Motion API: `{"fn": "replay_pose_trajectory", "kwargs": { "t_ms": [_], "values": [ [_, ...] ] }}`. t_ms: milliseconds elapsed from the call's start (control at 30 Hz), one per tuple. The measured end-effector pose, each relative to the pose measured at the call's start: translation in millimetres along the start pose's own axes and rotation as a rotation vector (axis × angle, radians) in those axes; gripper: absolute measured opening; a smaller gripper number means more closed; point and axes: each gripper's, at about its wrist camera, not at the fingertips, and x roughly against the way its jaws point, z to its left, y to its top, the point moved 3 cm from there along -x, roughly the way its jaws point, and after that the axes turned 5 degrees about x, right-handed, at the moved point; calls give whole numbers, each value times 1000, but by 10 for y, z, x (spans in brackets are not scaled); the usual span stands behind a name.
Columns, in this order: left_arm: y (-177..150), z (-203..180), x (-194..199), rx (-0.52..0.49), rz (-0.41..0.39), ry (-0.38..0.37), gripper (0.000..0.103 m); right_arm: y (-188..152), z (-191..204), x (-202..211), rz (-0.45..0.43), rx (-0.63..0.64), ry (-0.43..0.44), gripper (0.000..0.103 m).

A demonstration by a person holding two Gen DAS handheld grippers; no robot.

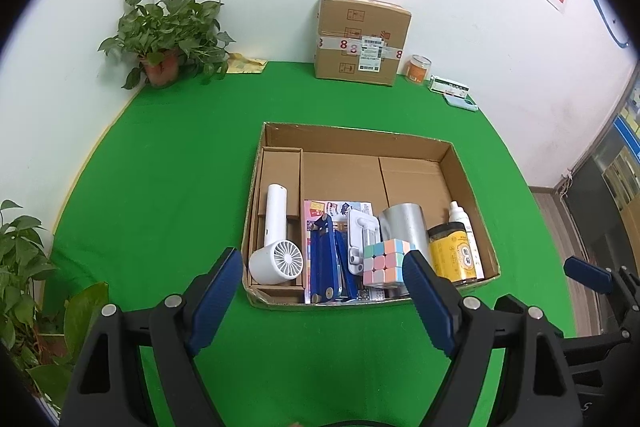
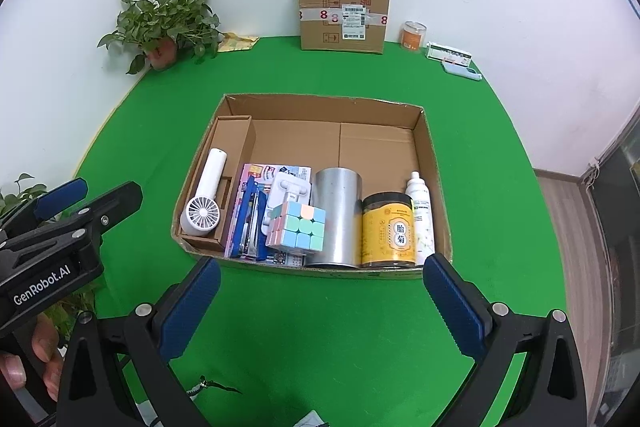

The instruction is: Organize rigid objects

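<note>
An open cardboard tray (image 1: 472, 195) (image 2: 434, 163) sits on the green cloth. Along its near side lie a white handheld fan (image 1: 276, 251) (image 2: 202, 203), a blue folding tool on a colourful packet (image 1: 324, 259) (image 2: 250, 211), a white holder (image 1: 360, 235) (image 2: 288, 191), a pastel puzzle cube (image 1: 384, 261) (image 2: 298, 227), a metal cylinder (image 1: 404, 223) (image 2: 336, 215), a yellow jar (image 1: 454, 253) (image 2: 388, 231) and a white spray bottle (image 1: 460, 215) (image 2: 420, 211). My left gripper (image 1: 324, 263) hovers open before the tray's near edge, holding nothing. My right gripper (image 2: 320, 269) is open too, empty, just short of the tray.
A taped cardboard box (image 1: 360, 39) (image 2: 344, 11), an orange jar (image 1: 418, 67) and small flat packs (image 1: 450, 87) stand by the back wall. A potted plant (image 1: 164, 39) fills the back left corner, more leaves (image 1: 24, 267) at the near left. A hand (image 2: 28, 359) holds the left gripper's handle.
</note>
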Motion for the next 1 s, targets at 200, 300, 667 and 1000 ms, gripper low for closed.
{"fn": "replay_pose_trajectory", "kwargs": {
  "t_ms": [200,300,667,1000],
  "values": [
    [-41,-31,18,-13,-3,20,82,-63,-26,23,10,2,2,102],
    [-56,-46,19,-25,0,30,82,-90,-41,10,17,-2,8,102],
    [-82,-93,5,-39,19,23,82,-105,-65,2,16,-4,9,102],
    [-81,-74,99,-40,-50,-18,82,-107,-62,-41,27,-9,12,102]
  ]
}}
